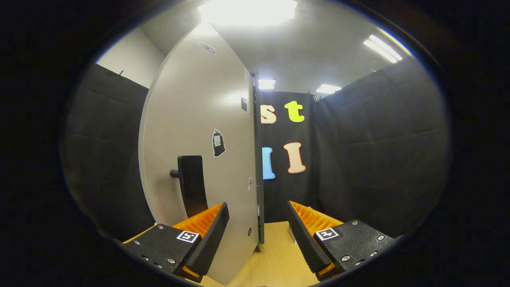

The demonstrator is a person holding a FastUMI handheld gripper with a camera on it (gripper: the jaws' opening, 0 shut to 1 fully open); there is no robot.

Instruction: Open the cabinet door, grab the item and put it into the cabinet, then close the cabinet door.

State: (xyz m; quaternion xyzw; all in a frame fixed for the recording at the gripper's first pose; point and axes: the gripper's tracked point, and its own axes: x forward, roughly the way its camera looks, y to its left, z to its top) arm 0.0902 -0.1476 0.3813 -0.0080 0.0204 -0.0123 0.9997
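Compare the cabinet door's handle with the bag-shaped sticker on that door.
The handle is a dark vertical bar standing off the cabinet door on a stub; the sticker lies flat on the panel. The handle is larger and sits lower, nearer the open gripper; the sticker sits higher, toward the door's edge. Both are dark.

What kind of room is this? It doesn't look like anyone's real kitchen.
Probably a small recording booth, not a home: black padded cloth walls, a pale wooden floor and ceiling strip lights. A grey cabinet door with a black handle stands beside the open tool.
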